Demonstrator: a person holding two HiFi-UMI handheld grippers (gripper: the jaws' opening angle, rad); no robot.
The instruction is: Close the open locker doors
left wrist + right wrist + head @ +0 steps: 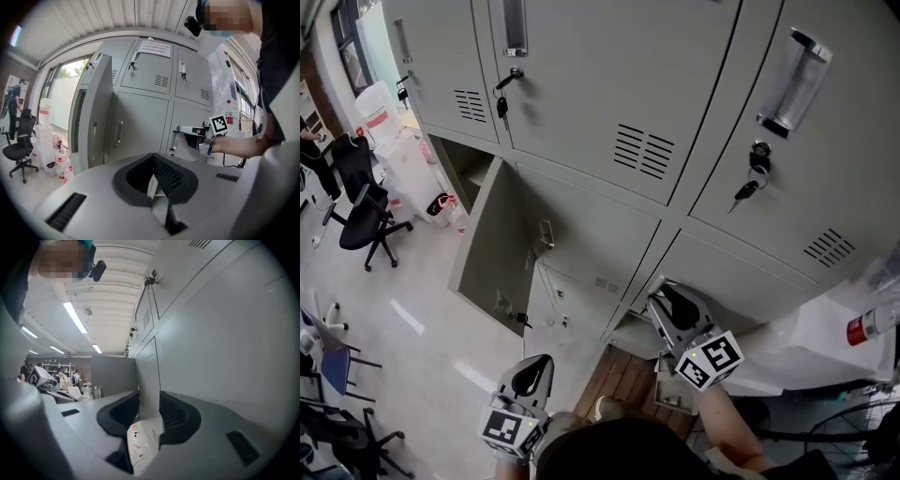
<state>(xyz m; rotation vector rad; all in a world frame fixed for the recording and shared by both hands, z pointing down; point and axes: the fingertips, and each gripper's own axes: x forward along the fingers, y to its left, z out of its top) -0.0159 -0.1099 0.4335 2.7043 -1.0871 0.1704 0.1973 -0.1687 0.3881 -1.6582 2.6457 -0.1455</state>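
Observation:
A bank of grey lockers (609,103) fills the head view. One lower door (492,244) at the left stands wide open and shows again as a tall panel (96,112) in the left gripper view. Further right, a bottom door is ajar, and my right gripper (670,305) is shut on its free edge (147,376), which runs between the pads of the right gripper (149,401). From the left gripper view that right gripper (199,136) is seen holding the edge. My left gripper (530,375) hangs low in front of the lockers, its jaws (153,159) shut on nothing.
Keys hang in upper locks (502,98) (750,183). Black office chairs (361,202) and bottles (441,202) stand on the floor at left. A wooden pallet (623,380) lies by my shoe (605,408). A red extinguisher (872,323) sits at right.

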